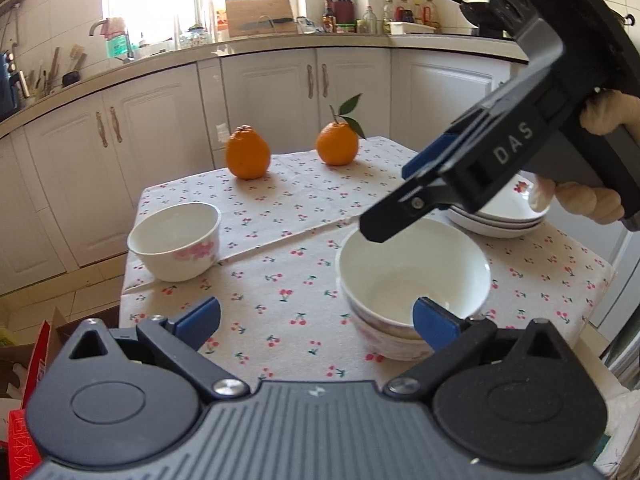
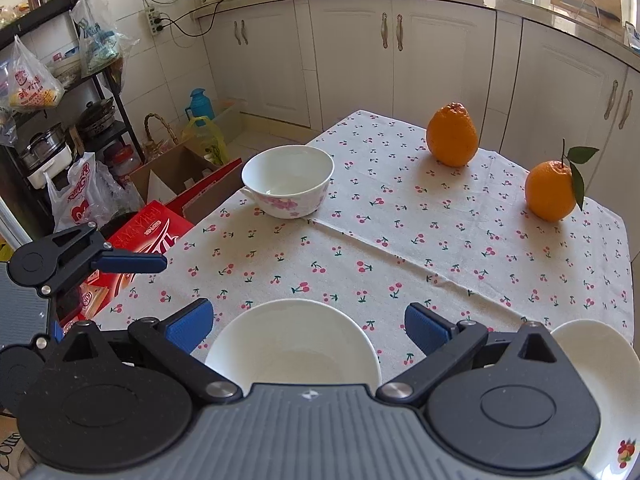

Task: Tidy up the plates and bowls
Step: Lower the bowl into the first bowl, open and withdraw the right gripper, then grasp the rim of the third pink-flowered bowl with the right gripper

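Two white bowls are nested in a stack (image 1: 412,276) on the cherry-print tablecloth (image 1: 280,280); the lower one has pink flowers. My right gripper (image 1: 394,198) hangs open just above the stack's far rim, held by a gloved hand, with nothing between its fingers. In the right wrist view that stack (image 2: 292,344) lies right under the right gripper (image 2: 310,326). My left gripper (image 1: 316,318) is open and empty, its right pad in front of the stack's near side. A single flowered bowl (image 1: 176,240) (image 2: 288,180) stands alone at the table's left edge. A pile of white plates (image 1: 500,216) (image 2: 596,368) sits to the right.
Two oranges (image 1: 248,152) (image 1: 336,142) stand at the table's far side, also in the right wrist view (image 2: 452,136) (image 2: 550,190). One finger (image 2: 132,263) of the left gripper shows at left. Boxes and bags crowd the floor beside the table (image 2: 152,232). White cabinets stand behind.
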### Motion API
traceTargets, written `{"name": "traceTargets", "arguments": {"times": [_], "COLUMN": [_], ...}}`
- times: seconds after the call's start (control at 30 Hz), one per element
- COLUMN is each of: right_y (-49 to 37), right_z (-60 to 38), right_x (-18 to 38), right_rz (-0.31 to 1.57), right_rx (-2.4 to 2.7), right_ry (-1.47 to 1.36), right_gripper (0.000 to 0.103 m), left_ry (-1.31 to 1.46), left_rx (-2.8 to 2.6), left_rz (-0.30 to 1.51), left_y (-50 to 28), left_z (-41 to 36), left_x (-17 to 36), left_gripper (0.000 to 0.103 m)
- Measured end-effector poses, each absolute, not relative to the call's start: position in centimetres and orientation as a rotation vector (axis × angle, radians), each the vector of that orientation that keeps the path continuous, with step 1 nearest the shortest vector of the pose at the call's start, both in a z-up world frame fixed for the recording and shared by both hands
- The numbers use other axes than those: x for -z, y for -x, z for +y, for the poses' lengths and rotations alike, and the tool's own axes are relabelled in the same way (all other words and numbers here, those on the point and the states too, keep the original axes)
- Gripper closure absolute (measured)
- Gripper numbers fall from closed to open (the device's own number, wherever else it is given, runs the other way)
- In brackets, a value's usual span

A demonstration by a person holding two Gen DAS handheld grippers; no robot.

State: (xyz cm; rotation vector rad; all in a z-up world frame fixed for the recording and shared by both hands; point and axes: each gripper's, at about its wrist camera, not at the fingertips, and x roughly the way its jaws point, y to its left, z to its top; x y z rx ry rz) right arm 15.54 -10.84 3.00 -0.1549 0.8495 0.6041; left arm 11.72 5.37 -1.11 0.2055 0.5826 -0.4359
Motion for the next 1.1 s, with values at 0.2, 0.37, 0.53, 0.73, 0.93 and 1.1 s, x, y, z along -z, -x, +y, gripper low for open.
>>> {"name": "traceTargets", "arguments": {"times": [0.2, 0.37, 0.53, 0.73, 0.93, 1.1], "right_y": [-17.1, -19.1, -21.6, -24.7, -28.2, -31.0], "right_z": [-8.5, -6.1, -3.6, -1.4, 0.4, 1.1], "right_x": [-4.3, -4.9, -4.5, -3.8, -2.7, -1.4], "right_rz": [0.775, 0.736, 0.767, 0.824, 0.872, 0.914], "right_rx": [-0.635, -0.607, -0.613, -0.63, -0.678, -0.714], "right_ry": [0.169, 0.166, 0.184, 0.188, 0.209, 0.203], "right_gripper": [0.0, 0.0, 0.0, 0.0, 0.001, 0.003], "left_ry": [-0.171, -0.134, -0.111, -0.071, -0.081, -0.117], "left_rx": [0.352, 0.336, 0.317, 0.272, 0.247, 0.211], "left_rz": [0.555, 0.535, 0.52, 0.527, 0.544, 0.569], "left_y": [-14.3, -16.4, -18.9, -21.3, -23.3, -24.5], "left_z": [8.6, 10.7, 12.0, 12.6, 12.0, 11.1], "left_x": [1.1, 1.5, 2.4, 3.6, 4.7, 5.6], "left_gripper": [0.001, 0.001, 0.001, 0.001, 0.001, 0.001]}}
